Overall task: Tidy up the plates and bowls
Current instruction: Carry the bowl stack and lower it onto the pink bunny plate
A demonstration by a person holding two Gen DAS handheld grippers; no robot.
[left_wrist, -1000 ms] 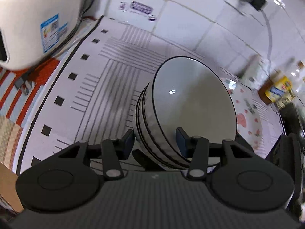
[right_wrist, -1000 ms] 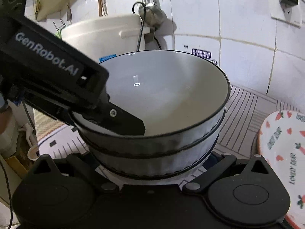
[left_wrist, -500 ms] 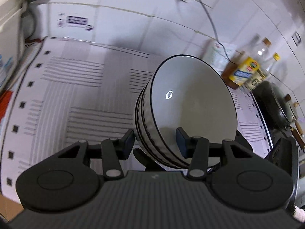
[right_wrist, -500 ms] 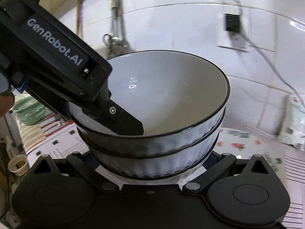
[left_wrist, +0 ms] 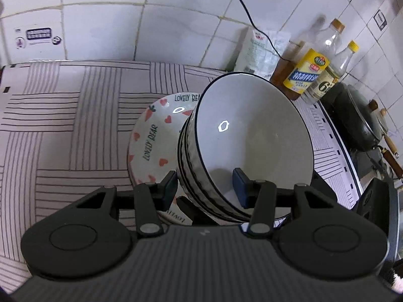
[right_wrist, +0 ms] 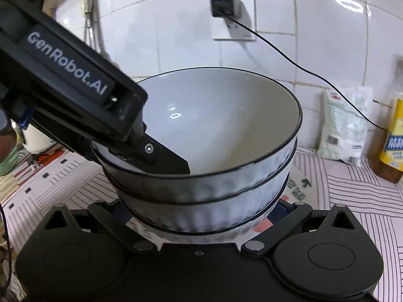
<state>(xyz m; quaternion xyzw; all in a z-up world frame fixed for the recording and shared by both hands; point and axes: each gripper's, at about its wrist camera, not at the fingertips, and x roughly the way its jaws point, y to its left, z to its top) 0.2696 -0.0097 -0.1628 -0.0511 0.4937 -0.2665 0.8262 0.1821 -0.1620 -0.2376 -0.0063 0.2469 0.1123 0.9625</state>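
Left gripper [left_wrist: 205,188] is angled steeply down over the counter. Its jaws are clamped on the wall of the stacked bowls [left_wrist: 252,136]: one pad outside the ribbed side at 9 o'clock, the other inside the top bowl at 3 o'clock. The stack is tilted in this view, mouth facing 2 o'clock.

In the right wrist view the left gripper's black body [right_wrist: 65,80] enters from 10 o'clock, one finger [right_wrist: 163,159] lying inside the top bowl. The right gripper [right_wrist: 199,214] points less steeply and cradles the stack [right_wrist: 216,130] low on its sides. Its pads are mostly hidden behind the bowls; a blue edge shows at 4 o'clock beside the lower bowl. Cannot tell whether those pads press the bowl or only stand beside it.

Surroundings: a heart-and-carrot printed plate [left_wrist: 156,136] lies on the striped mat [left_wrist: 63,125] directly behind the stack at 9 o'clock, partly covered by it. At 1 o'clock stand a white bag [left_wrist: 262,50], oil bottles [left_wrist: 314,68] and, farther toward 3 o'clock, a dark wok [left_wrist: 357,118]. A black cord [right_wrist: 289,60] drops from a wall socket [right_wrist: 226,7] across the tiles toward the bag.
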